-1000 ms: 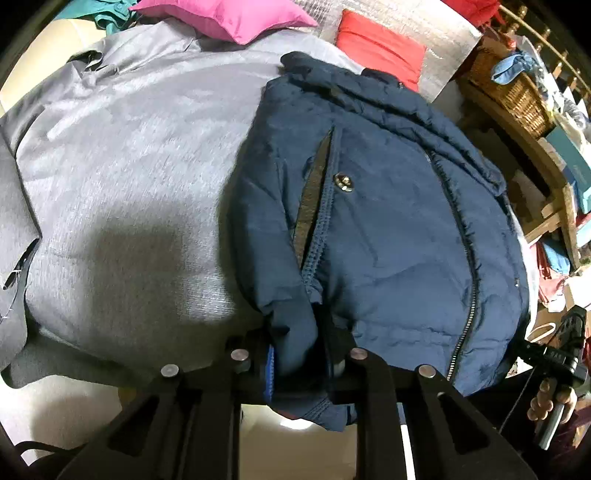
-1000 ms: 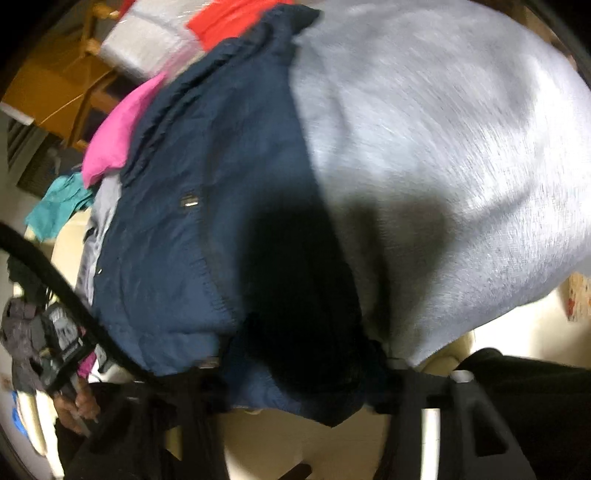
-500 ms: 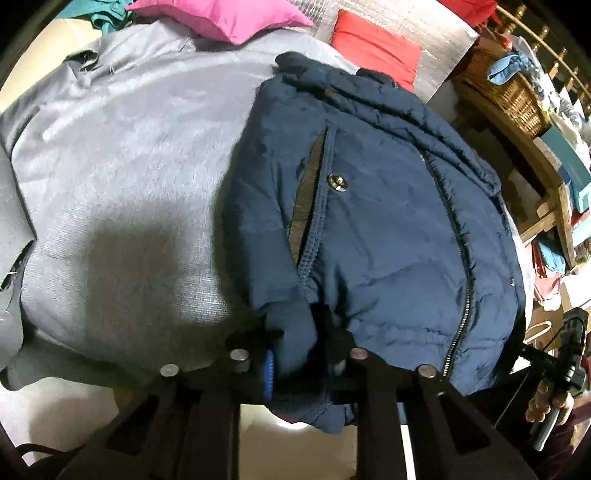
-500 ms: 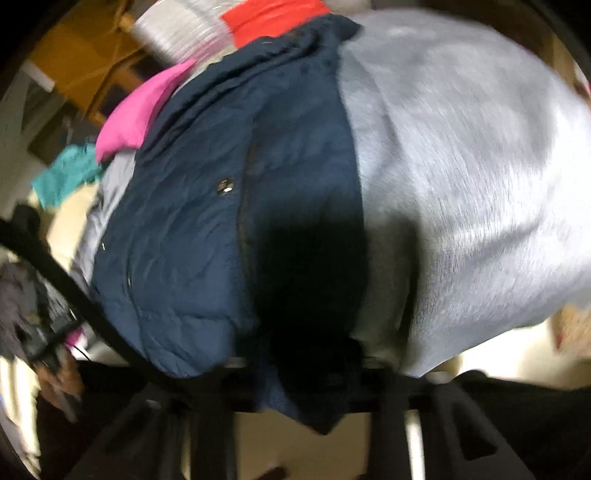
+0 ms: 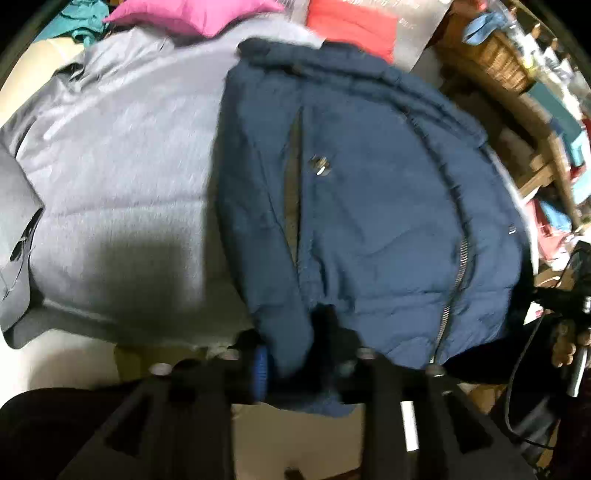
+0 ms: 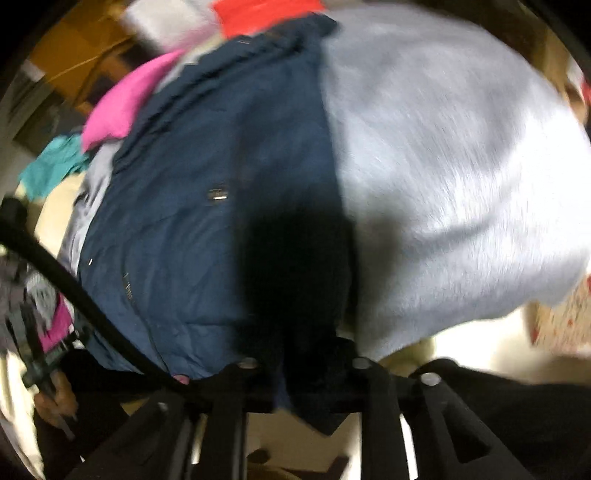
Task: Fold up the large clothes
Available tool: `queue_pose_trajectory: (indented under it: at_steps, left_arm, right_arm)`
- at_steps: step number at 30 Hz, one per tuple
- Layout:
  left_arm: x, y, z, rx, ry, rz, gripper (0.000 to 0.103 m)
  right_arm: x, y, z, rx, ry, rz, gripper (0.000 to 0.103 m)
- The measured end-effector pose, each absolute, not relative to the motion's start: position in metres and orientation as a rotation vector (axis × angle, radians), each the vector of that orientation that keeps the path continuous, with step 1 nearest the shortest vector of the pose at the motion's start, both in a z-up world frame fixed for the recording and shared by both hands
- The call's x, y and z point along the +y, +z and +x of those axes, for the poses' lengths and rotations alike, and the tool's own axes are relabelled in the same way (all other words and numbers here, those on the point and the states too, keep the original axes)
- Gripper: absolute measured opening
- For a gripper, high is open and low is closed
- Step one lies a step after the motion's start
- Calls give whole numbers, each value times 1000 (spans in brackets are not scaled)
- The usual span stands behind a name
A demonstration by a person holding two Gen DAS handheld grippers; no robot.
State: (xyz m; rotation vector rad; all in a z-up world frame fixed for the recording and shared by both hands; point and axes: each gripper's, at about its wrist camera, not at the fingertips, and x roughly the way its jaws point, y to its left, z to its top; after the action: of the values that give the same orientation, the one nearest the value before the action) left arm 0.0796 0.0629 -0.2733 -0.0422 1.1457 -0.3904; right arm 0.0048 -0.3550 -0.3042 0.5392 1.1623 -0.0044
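**Grey spread, navy jacket clamped at hem**

Grey fabric [image 5: 122, 177] covers the surface; my navy jacket [image 5: 369, 206] lies on it. My left claw [image 5: 306, 362] pinches its lower edge. My right claw [image 6: 303, 373] grips the hem likewise.

Between your left jaws sits the jacket [image 5: 369, 206]: navy quilted cloth, matt, faintly creased, with a metal zip [image 5: 452, 295] right of the jaws and a shiny metal snap [image 5: 320, 165] ahead. Left of them you see the sheet [image 5: 118, 166], grey woven cloth with a soft sheen. Ahead lie a pink cushion [image 5: 192, 14] of smooth cloth and, far right, a rough wicker basket [image 5: 498, 62]. Your jaws are matt black plastic with bright metal screws.
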Motion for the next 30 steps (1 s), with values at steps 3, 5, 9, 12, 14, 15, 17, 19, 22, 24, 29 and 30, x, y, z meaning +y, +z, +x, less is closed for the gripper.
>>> queue_pose_trajectory:
  at_steps: [3, 5, 9, 12, 14, 15, 17, 19, 22, 24, 29, 30]
  left_arm:
    - [59, -286, 85, 1191, -373, -21, 78]
    - [55, -297, 90, 1233, -345, -14, 78]
    - [54, -306, 96, 1258, -343, -37, 75]
    - [53, -298, 90, 1227, -399, -47, 37]
    - [55, -293, 87, 1217, -419, -56, 29]
    - [56, -289, 86, 1213, -433, -64, 26]
    - [59, -277, 85, 1187, -469, -76, 26]
    - [63, -263, 84, 1146, -514, -83, 26]
    - [65, -261, 85, 1143, -523, -82, 43]
    - [63, -275, 88, 1204, -508, -82, 57]
    - [49, -278, 86, 1183, -508, -25, 33]
    - [50, -273, 85, 1166, -514, -13, 28]
  right_arm:
    - [-365, -310, 6, 1146, -36, 582, 74]
    - [-366, -320, 12, 1173, -13, 629, 74]
    - [-356, -328, 13, 1191, 36, 610, 36]
    - [-346, -314, 6, 1184, 67, 533, 18]
    - [-345, -303, 1, 1178, 88, 527, 17]
    - [-345, -297, -3, 1173, 99, 524, 16]
    - [-346, -276, -7, 1132, 156, 518, 16]
    - [-346, -248, -9, 1060, 248, 528, 16]
    - [-350, -238, -4, 1002, 343, 550, 23]
    - [-350, -257, 4, 1056, 349, 595, 56]
    - [-351, -306, 13, 1166, 245, 661, 31]
    - [-349, -300, 11, 1149, 251, 644, 19]
